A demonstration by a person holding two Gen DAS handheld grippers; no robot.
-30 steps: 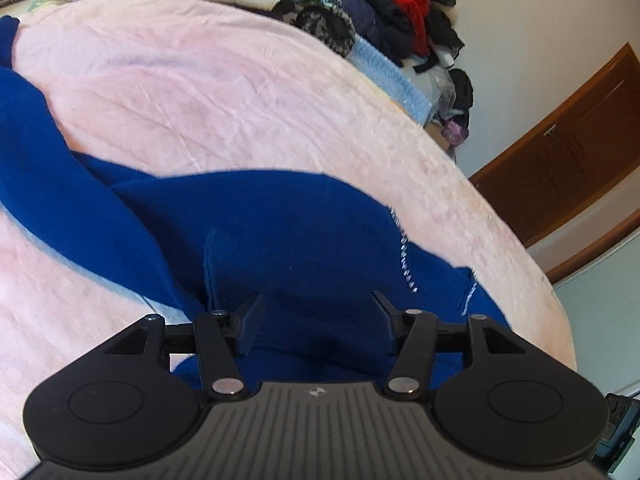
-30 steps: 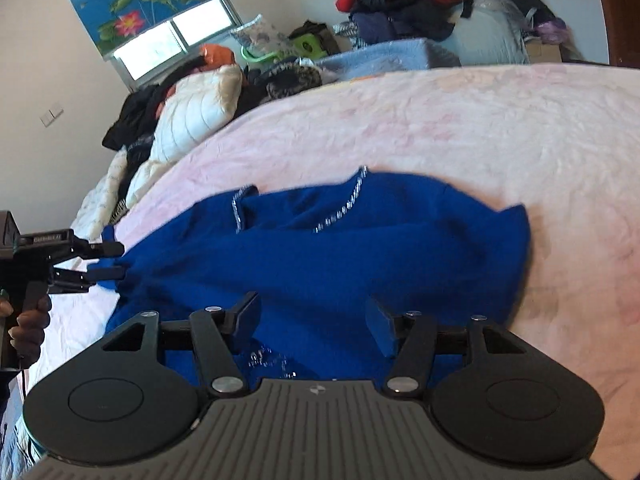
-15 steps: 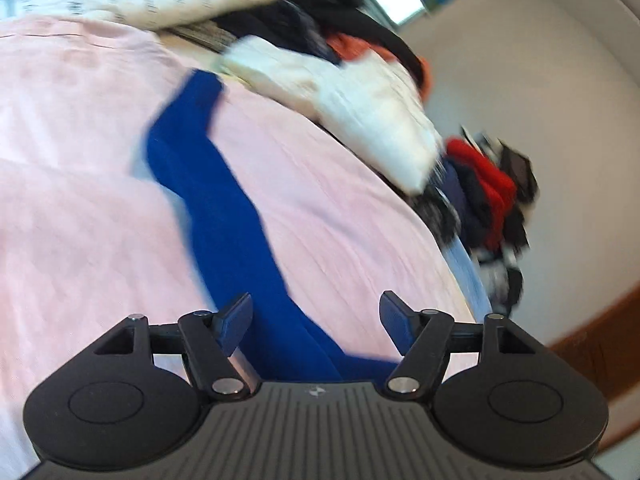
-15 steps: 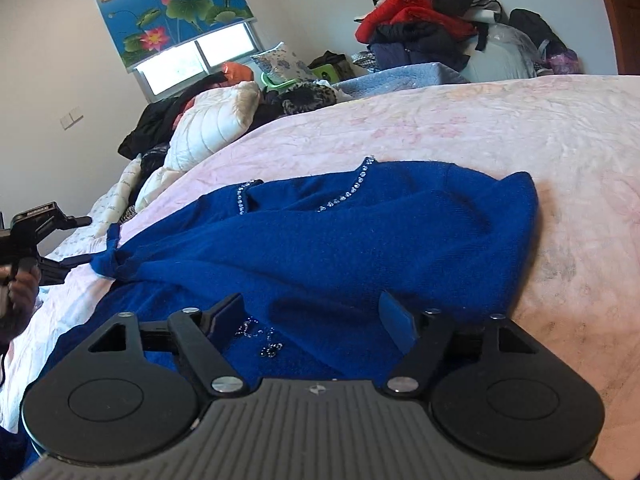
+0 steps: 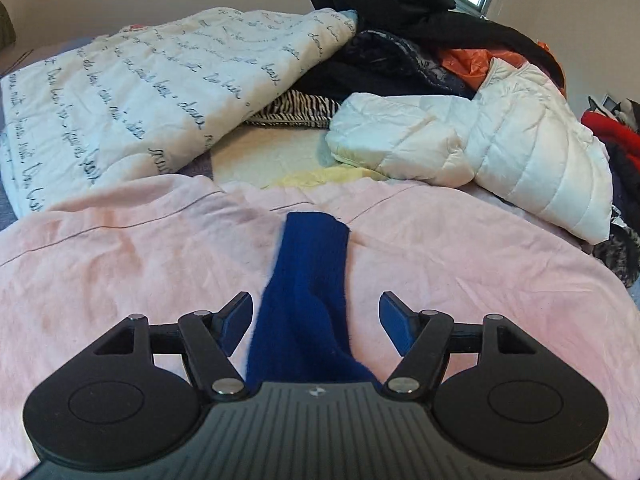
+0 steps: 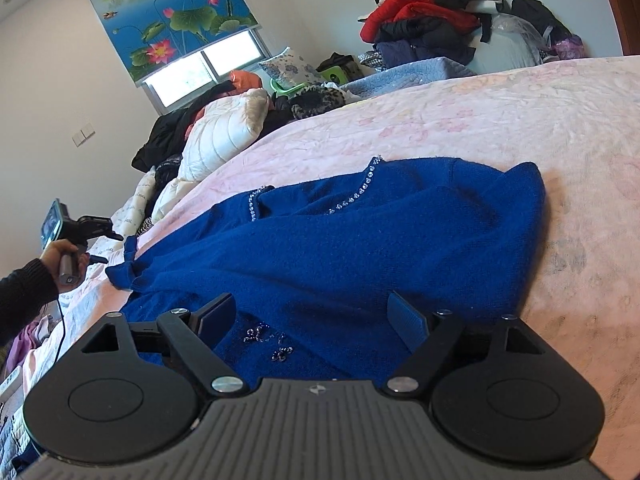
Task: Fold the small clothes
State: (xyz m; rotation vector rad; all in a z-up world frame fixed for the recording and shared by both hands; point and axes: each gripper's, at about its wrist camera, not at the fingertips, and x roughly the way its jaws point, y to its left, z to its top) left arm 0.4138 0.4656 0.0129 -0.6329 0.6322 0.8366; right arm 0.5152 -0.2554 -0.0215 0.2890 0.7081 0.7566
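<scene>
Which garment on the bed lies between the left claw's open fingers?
The blue sweater's sleeve, stretched out flat on the pink blanket. The white puffer jacket and the dark clothes lie far beyond it.

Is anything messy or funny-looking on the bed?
Yes. The blue sweater lies rumpled, not flat, with one sleeve stretched out straight across the pink sheet. Heaps of unfolded clothes crowd the far end, beside a white puffy jacket.

Left tongs [image 5: 316, 316]: black plastic linkage, blue pads, silver pivot screws, ribbed grey housing with a small white logo.
Right tongs [image 6: 310, 314]: same build.
Left hand [image 6: 66, 254]: bare skin, dark knit sleeve cuff, thin black cable hanging below.
</scene>
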